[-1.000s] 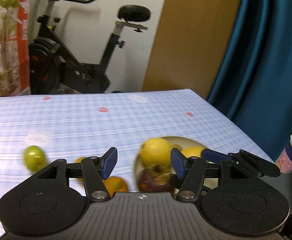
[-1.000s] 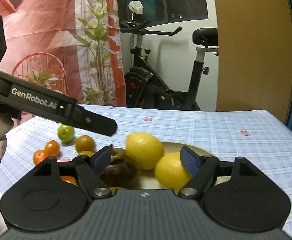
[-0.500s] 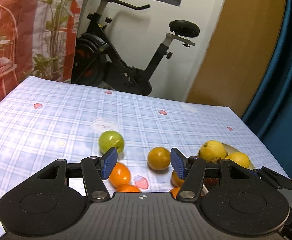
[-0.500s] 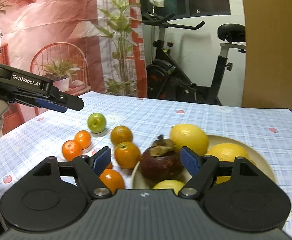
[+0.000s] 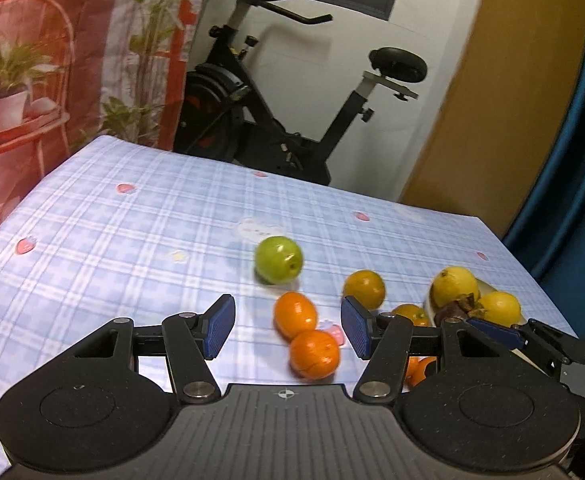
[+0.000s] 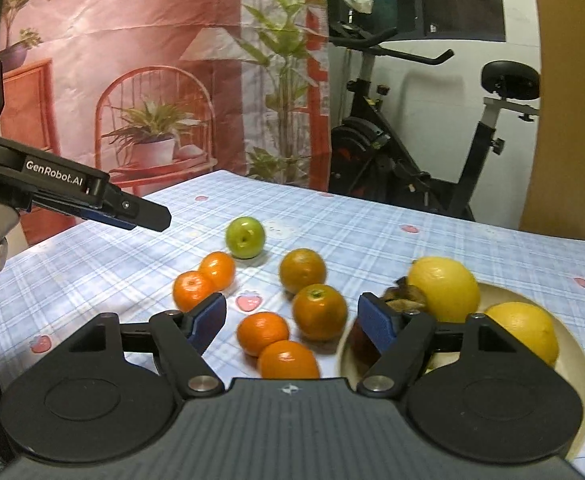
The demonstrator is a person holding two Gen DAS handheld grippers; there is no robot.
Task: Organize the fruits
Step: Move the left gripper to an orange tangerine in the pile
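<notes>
Both the left gripper (image 5: 287,325) and right gripper (image 6: 292,317) hover with jaws spread and holding nothing above the checked tablecloth (image 6: 372,240), where a green apple (image 6: 245,237) and six oranges (image 6: 313,311) lie mid-table beside the plate (image 6: 576,364) of lemons (image 6: 444,288) near its right edge.

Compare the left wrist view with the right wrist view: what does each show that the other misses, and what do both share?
Only the left wrist view shows the blue curtain. Only the right wrist view shows the left gripper from outside, and six oranges at once. Both share the green apple, two lemons and a dark fruit on the plate, and the exercise bike.
</notes>
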